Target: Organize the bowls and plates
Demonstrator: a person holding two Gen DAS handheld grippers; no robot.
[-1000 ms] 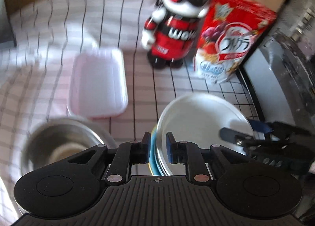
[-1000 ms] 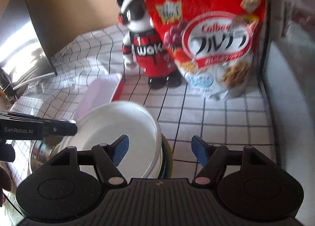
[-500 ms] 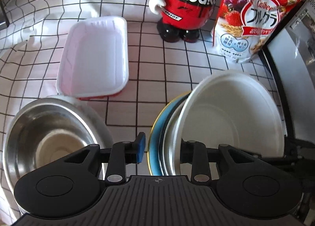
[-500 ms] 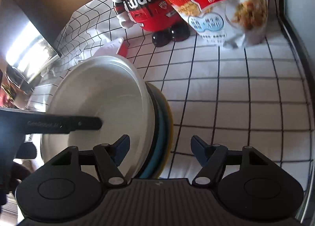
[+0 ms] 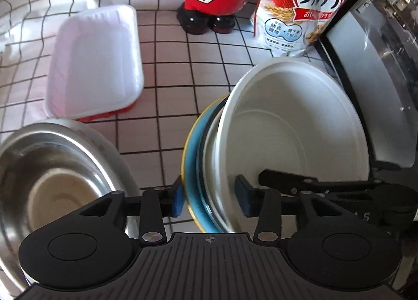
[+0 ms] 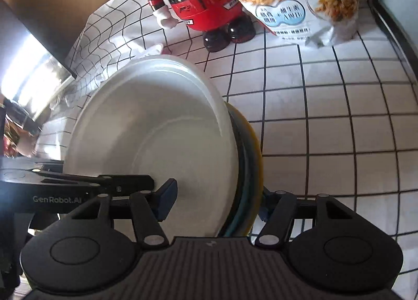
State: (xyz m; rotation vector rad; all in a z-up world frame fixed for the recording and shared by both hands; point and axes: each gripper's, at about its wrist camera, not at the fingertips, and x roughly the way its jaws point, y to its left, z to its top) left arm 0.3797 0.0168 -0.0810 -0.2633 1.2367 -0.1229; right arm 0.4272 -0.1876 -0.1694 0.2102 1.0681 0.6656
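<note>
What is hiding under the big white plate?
Under the white plate you can see rims of more dishes: a clear glass one, a blue plate and a yellow edge. The white plate covers their middles, so anything resting between them is hidden.

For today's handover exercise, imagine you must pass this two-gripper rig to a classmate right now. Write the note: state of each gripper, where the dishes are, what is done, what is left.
Left gripper: open, fingers straddling the rim of the plate stack; not clamped.
Right gripper: open, straddling the same stack from the other side.
The stack, a white plate over blue and yellow-rimmed ones, is tilted up on edge on the checked cloth.
The steel bowl sits apart on the left, with the white tray behind it.
Done: plates gathered together. Left: close on the stack and set it in place; bowl untouched.
</note>
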